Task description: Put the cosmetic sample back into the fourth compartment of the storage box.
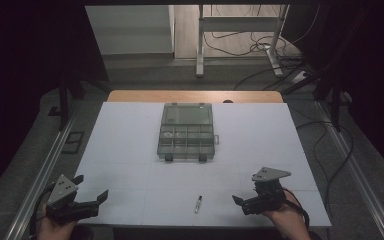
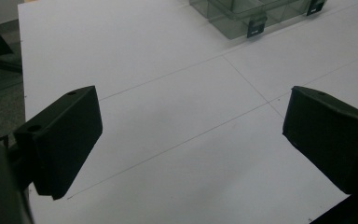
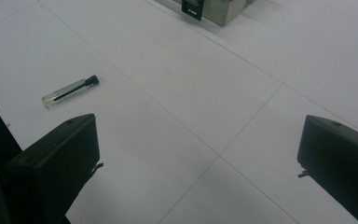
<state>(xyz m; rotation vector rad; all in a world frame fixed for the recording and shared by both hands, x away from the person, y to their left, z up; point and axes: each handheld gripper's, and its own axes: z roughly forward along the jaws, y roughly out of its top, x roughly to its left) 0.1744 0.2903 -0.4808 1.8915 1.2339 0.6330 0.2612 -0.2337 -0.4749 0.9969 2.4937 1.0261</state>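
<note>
A clear plastic compartment box (image 1: 186, 134) stands at the middle of the white table, its lid open toward the far side. A small clear vial with a black cap (image 1: 198, 203) lies near the front edge. My left gripper (image 1: 91, 188) rests at the front left corner, open and holding nothing. My right gripper (image 1: 247, 194) is at the front right, open and pointing left toward the vial. In the right gripper view the vial (image 3: 70, 91) lies ahead and left of the open gripper (image 3: 198, 158). The left gripper (image 2: 193, 133) shows bare table between its jaws.
The box's front corner with a dark latch (image 2: 256, 25) sits far ahead in the left gripper view, and a corner of the box (image 3: 214, 9) also appears in the right gripper view. The white table (image 1: 130, 150) is ringed by grey floor, metal rails and cables.
</note>
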